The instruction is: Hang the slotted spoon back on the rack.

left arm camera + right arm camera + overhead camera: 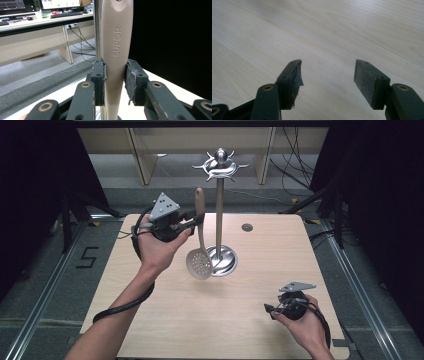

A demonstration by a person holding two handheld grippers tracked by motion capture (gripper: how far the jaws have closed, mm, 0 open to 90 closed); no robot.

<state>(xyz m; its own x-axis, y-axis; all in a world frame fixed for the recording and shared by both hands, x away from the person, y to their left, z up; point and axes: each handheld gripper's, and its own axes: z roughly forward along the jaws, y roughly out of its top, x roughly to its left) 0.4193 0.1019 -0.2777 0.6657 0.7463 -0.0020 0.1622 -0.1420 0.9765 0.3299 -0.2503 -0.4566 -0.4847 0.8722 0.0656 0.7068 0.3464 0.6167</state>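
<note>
Left hand-held gripper (196, 221) is raised above the far left part of the surface (165, 320) — its pads clamp the beige handle of a slotted spoon (199, 255). In the left gripper view the handle (115, 50) stands upright between the two pads, pressed on both sides. The spoon hangs with its perforated bowl down, just above the wood, right beside the round base of the metal utensil stand (219, 215). The stand's pole rises close behind the handle, its hooks at the top. Right hand-held gripper (270, 309) sits low near the front right edge — jaws wide apart, nothing between them, bare wood (317, 30) ahead. A small dark disc (247, 227) lies beyond the stand.
</note>
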